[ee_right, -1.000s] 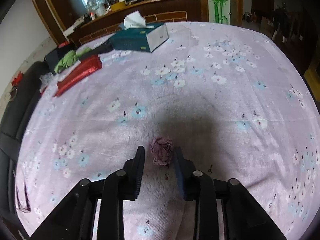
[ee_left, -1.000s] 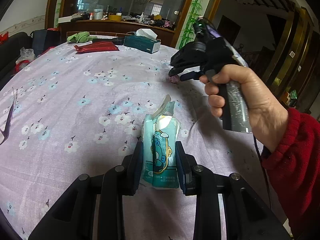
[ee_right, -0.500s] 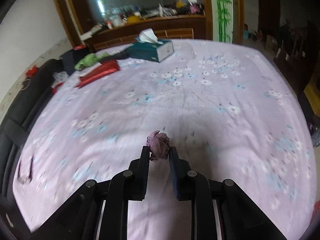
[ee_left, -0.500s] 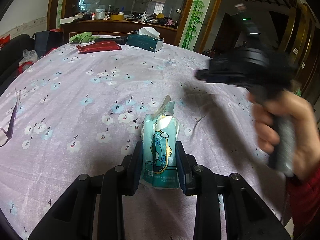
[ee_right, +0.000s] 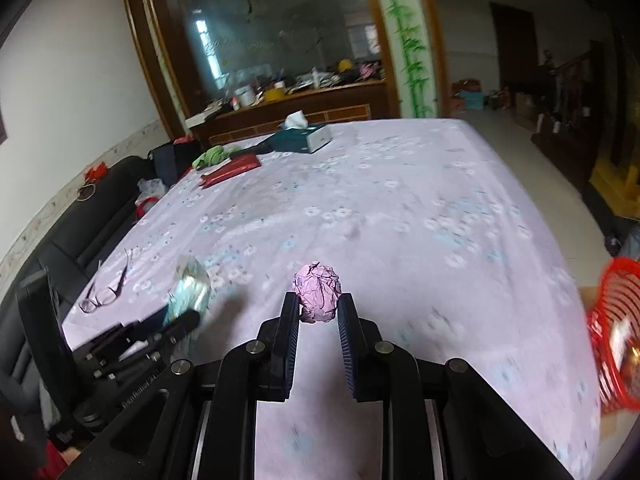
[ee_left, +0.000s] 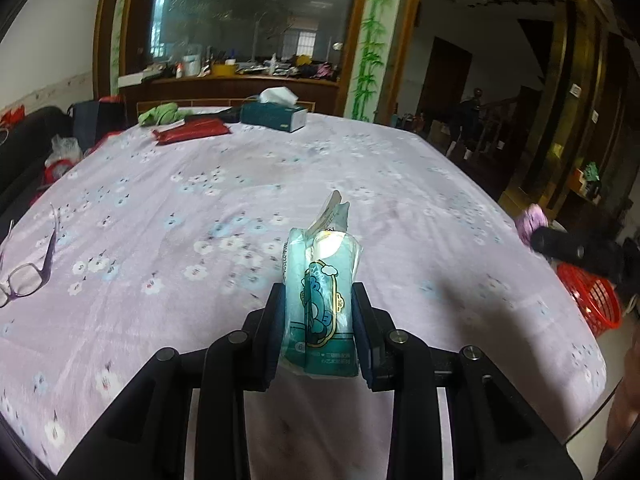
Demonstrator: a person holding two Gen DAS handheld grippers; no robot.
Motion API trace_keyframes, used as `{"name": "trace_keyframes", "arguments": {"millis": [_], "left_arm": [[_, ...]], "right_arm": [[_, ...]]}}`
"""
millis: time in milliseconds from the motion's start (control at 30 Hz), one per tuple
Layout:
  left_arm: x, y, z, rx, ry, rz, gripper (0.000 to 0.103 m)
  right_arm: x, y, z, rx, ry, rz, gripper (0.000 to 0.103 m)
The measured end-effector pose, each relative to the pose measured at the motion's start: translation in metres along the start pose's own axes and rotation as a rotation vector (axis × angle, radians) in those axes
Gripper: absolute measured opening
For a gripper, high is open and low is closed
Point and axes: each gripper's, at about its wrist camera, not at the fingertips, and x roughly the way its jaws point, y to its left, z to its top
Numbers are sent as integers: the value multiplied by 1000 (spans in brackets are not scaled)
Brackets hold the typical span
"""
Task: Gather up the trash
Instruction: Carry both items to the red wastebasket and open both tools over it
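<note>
The tablecloth (ee_left: 280, 168) is pale lilac, printed with small white and light-blue flowers and tiny dark sprigs. The tissue packet (ee_left: 320, 304) is teal with a blue cartoon figure framed in a green oval, and its top is translucent white. The crumpled paper ball (ee_right: 318, 297) is pinkish purple. Both the left gripper (ee_left: 319, 326) and the right gripper (ee_right: 318, 332) are black. The basket (ee_right: 614, 336) is bright red. The glasses (ee_left: 28, 268) are framed in purple. The tissue box (ee_left: 274, 117) is dark teal with a white end, and a red wrapper (ee_left: 192, 130) and a green cloth (ee_left: 158, 114) are seen beside it.
</note>
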Motion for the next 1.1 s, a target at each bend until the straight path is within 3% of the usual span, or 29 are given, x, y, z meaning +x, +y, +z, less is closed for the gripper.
{"name": "trace_keyframes", "arguments": {"millis": [200,567,1100], "left_arm": [[-19,-33,-13,49,-29,-10,31],[-29,-63,-28,124,-32,46,31],[-50,-73,-32,178,-88,118,32]], "right_arm": [[-24,-20,-29,31,-31,-67,21],[-38,-28,-60,62,-15,-73,21],[-60,-22,-55,62,-59,-60,21]]}}
